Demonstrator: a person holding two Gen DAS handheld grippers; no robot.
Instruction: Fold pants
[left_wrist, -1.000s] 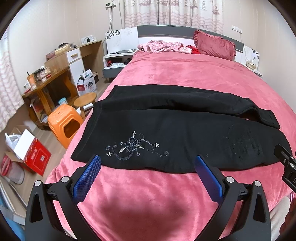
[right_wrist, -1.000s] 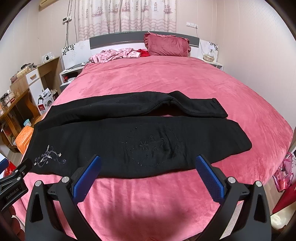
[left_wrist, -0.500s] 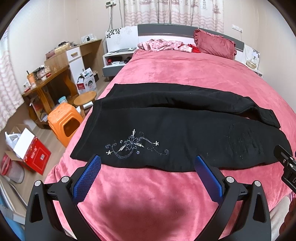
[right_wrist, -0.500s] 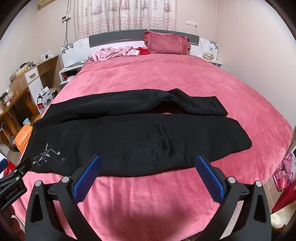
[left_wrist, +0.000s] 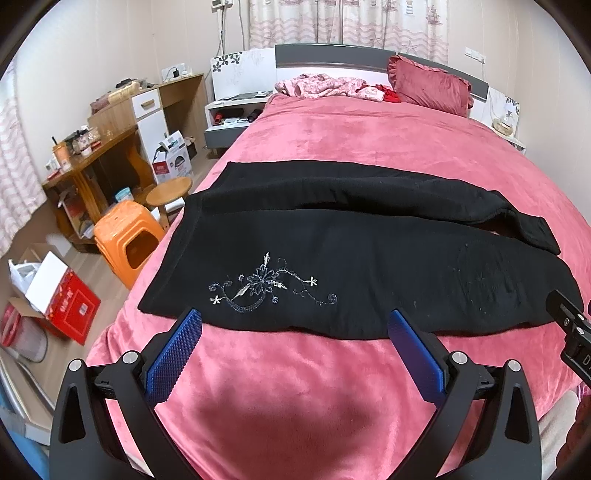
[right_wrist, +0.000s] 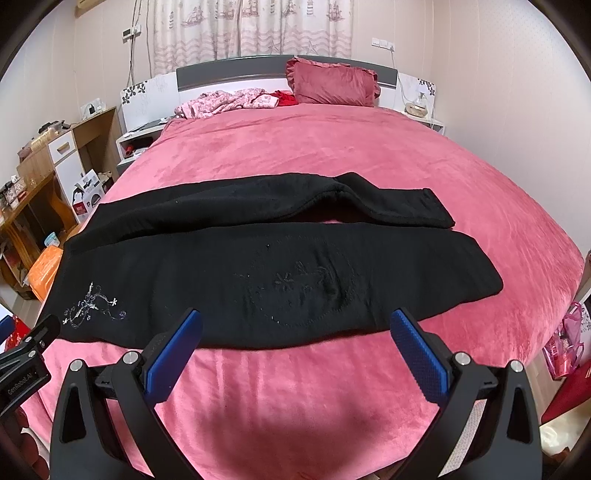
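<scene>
Black pants (left_wrist: 369, 258) lie flat across the pink bed (left_wrist: 351, 140), waist to the left, legs to the right, with a silver flower embroidery near the waist. The far leg is partly rumpled and bent. They also show in the right wrist view (right_wrist: 258, 266). My left gripper (left_wrist: 293, 325) is open and empty, just short of the pants' near edge by the embroidery. My right gripper (right_wrist: 295, 325) is open and empty, just short of the near leg's edge.
A red pillow (left_wrist: 432, 85) and pink clothes (left_wrist: 325, 83) lie at the headboard. Left of the bed stand an orange stool (left_wrist: 127, 240), a round wooden stool (left_wrist: 170, 188), a desk (left_wrist: 92, 158) and a red box (left_wrist: 66, 299). A pink bag (right_wrist: 565, 343) sits at the right.
Both grippers have risen or tilted slightly, so the pants sit a little lower in view. The pants have not moved. Both grippers stay open.
</scene>
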